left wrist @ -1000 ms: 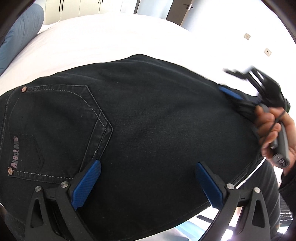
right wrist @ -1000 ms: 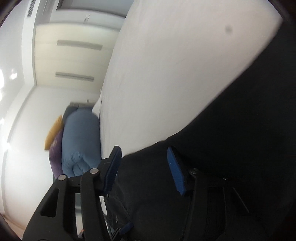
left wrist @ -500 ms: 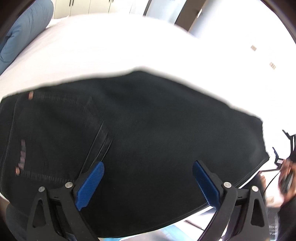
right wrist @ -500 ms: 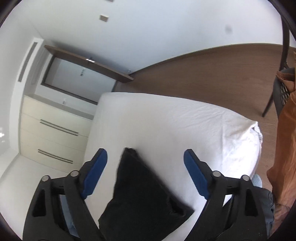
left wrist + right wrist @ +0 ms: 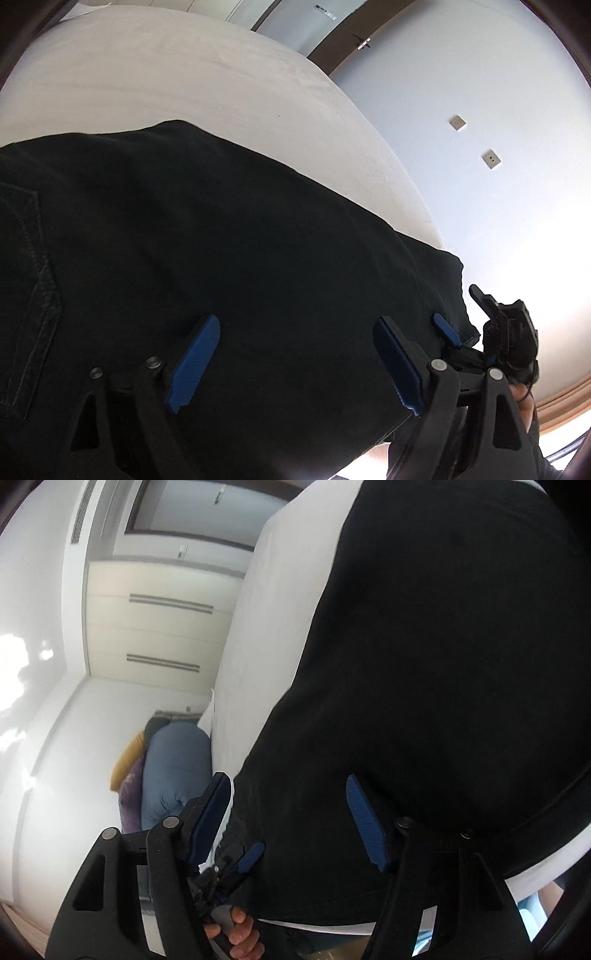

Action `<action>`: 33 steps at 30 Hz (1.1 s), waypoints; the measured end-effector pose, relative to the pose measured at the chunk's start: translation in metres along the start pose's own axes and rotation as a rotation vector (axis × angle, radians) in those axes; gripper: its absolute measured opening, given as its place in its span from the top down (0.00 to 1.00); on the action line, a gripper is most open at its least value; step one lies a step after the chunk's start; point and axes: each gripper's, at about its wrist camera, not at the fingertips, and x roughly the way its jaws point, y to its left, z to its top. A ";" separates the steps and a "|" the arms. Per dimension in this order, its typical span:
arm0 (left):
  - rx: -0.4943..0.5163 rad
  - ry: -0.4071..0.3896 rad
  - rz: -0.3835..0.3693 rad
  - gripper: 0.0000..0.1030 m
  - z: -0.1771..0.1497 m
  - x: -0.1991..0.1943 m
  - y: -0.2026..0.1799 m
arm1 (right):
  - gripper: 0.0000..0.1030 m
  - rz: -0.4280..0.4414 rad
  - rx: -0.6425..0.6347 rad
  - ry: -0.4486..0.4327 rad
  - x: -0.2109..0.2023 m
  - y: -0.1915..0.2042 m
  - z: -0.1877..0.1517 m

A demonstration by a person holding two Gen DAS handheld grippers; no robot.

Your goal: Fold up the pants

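Note:
The black jeans (image 5: 221, 258) lie folded flat on the white bed (image 5: 184, 81), with a stitched back pocket (image 5: 26, 280) at the left. My left gripper (image 5: 295, 365) is open and empty, low over the near edge of the jeans. My right gripper (image 5: 291, 819) is open and empty, over the jeans (image 5: 443, 664) near their end. It shows in the left wrist view (image 5: 465, 332) at the jeans' right corner. The left gripper shows in the right wrist view (image 5: 236, 864), held by a hand.
The bed's edge (image 5: 417, 192) falls off to the right towards a white wall with two sockets (image 5: 491, 159). A blue cushion (image 5: 173, 771) and a yellow one (image 5: 127, 760) lie past the bed's far end, with white wardrobe doors (image 5: 159, 627) behind.
My right gripper swung up off the jeans and came back down at their end, jaws open. My left gripper shifted right along the near edge, staying open.

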 end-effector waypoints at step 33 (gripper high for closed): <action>-0.080 -0.008 0.093 0.06 -0.007 -0.038 0.029 | 0.23 -0.162 0.392 -0.269 -0.069 -0.077 0.015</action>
